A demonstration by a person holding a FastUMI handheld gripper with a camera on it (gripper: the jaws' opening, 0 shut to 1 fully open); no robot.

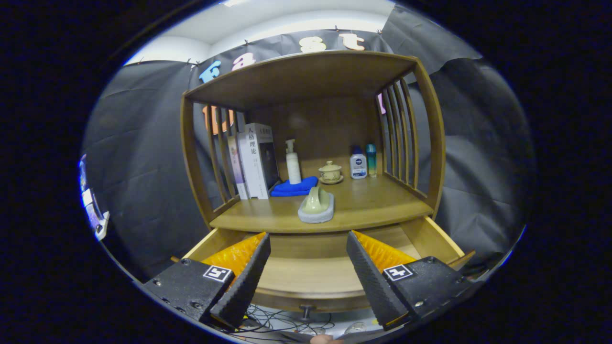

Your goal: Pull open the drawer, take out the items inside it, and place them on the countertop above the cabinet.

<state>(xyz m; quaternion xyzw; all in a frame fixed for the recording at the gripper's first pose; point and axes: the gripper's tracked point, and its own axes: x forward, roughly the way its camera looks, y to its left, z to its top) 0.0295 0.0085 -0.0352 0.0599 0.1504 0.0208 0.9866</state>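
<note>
The wooden drawer [306,272] of the cabinet stands pulled open below my fingers, its bare bottom board showing between them; its small knob [306,311] sticks out at the front. On the countertop [373,205] above it lies a grey sponge brush with a pale green handle [316,205], near the front edge, just beyond the fingers. My gripper [308,267] is open over the drawer, with nothing between its black ribbed fingers [248,277].
Farther back on the countertop sit a folded blue cloth [295,187], a white pump bottle [292,162], upright books [256,160], a lidded tea cup on a saucer [330,172] and two small bottles [362,162]. Slatted sides and a top shelf [306,76] enclose it. Cables lie on the floor below.
</note>
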